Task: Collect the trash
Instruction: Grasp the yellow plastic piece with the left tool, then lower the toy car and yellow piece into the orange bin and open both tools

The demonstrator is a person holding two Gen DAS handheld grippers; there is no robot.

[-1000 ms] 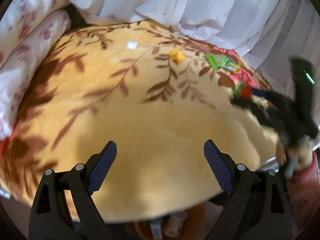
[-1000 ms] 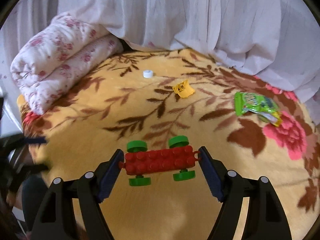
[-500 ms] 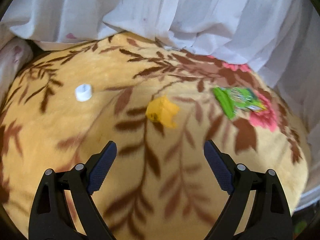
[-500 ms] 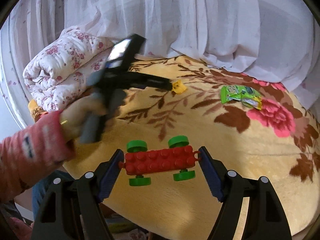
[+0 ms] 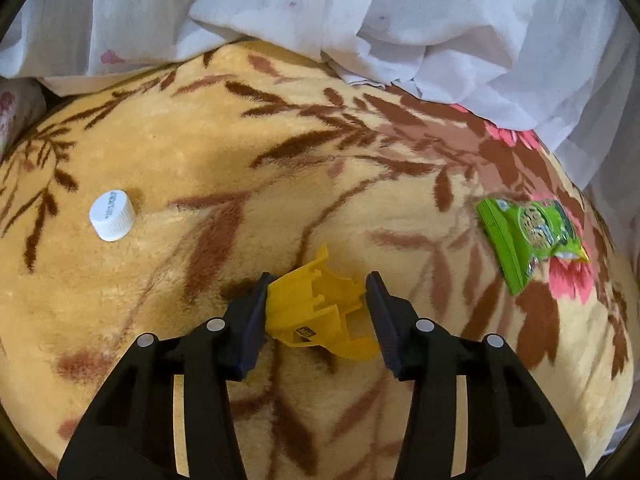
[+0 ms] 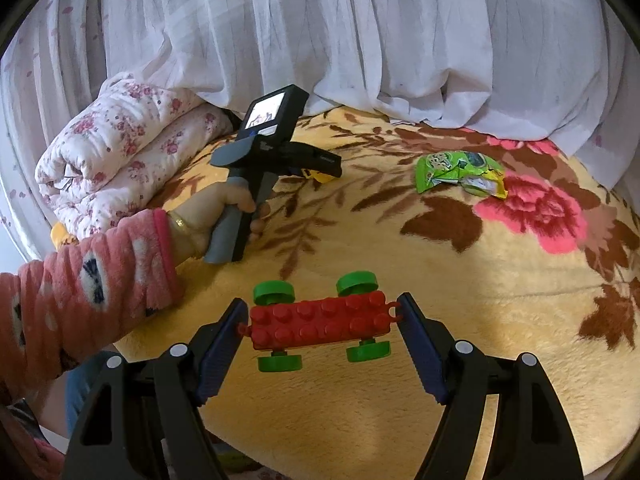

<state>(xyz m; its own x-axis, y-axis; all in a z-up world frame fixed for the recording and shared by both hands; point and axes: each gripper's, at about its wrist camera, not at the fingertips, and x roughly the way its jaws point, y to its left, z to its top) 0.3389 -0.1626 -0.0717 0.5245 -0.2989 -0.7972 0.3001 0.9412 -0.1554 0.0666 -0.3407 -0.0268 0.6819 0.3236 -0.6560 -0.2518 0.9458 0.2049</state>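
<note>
A yellow floral blanket (image 5: 168, 152) is covering the bed, with a white curtain (image 6: 360, 40) hanging behind it and a rolled flowered quilt (image 6: 116, 148) lying at its left. The left tongs (image 5: 316, 308) are pressing against both sides of a yellow plastic piece (image 5: 316, 312) on the blanket. The right tongs (image 6: 320, 320) are gripping a red toy brick car (image 6: 320, 324) with green wheels. A green snack wrapper (image 5: 524, 236) is lying to the right, and a white bottle cap (image 5: 112, 215) to the left.
</note>
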